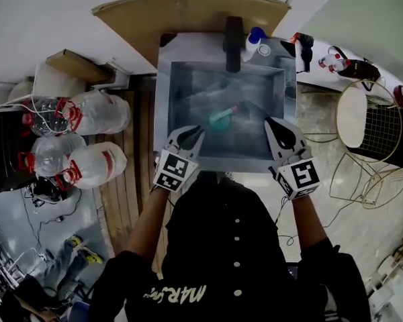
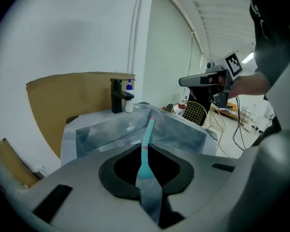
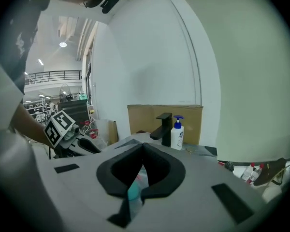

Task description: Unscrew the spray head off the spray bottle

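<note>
A teal spray bottle (image 1: 222,118) with a pink-tipped head lies on its side in the steel sink (image 1: 162,92). My left gripper (image 1: 200,134) hovers over the sink's near left edge, jaws shut and holding nothing. My right gripper (image 1: 271,121) hangs over the near right edge, also shut and empty. In the left gripper view the bottle (image 2: 147,149) shows as a teal strip beyond the closed left gripper (image 2: 146,145), with the right gripper (image 2: 203,80) off to the right. In the right gripper view a bit of the teal bottle (image 3: 134,192) shows below the closed right gripper (image 3: 144,147).
A black faucet (image 1: 233,42) and a white soap bottle with a blue pump (image 1: 254,43) stand at the sink's back rim. Cardboard (image 1: 188,12) leans on the wall behind. Large water jugs (image 1: 87,113) sit at the left, a wire stool (image 1: 373,126) at the right.
</note>
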Motion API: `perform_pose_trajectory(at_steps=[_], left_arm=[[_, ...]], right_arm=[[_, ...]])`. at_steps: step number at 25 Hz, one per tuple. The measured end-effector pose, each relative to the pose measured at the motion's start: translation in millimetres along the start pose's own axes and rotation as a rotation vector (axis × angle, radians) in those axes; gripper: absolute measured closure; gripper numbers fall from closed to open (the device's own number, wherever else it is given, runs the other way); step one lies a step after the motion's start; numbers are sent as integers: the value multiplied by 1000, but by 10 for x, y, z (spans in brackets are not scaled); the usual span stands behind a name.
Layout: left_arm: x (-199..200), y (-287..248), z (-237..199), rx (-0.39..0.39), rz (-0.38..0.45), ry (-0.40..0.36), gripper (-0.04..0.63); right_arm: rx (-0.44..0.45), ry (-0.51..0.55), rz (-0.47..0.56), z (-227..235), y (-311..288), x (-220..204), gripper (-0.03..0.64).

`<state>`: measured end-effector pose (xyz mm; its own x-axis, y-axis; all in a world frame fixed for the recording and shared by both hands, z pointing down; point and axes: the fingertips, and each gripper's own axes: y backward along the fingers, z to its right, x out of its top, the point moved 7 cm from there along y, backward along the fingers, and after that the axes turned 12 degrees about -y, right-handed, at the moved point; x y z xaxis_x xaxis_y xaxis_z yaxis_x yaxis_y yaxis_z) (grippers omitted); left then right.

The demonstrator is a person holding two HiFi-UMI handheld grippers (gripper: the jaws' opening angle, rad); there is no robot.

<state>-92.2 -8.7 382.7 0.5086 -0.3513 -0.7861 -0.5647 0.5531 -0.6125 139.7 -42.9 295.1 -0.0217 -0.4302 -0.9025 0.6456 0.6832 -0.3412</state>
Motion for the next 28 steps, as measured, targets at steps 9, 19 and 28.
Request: perform_pose_trajectory(at_steps=[9, 19, 28], left_arm=[[-323, -763, -5, -211, -137, -182, 344], [-577, -1407, -82, -301, -134, -202, 216], [-705, -1700, 24, -318, -93, -313, 212]], right_arm=[[22, -46, -95, -13, -571, -314, 604], [37, -103, -107, 70, -915, -569, 604], [32, -167, -89, 94, -1057, -653, 604]])
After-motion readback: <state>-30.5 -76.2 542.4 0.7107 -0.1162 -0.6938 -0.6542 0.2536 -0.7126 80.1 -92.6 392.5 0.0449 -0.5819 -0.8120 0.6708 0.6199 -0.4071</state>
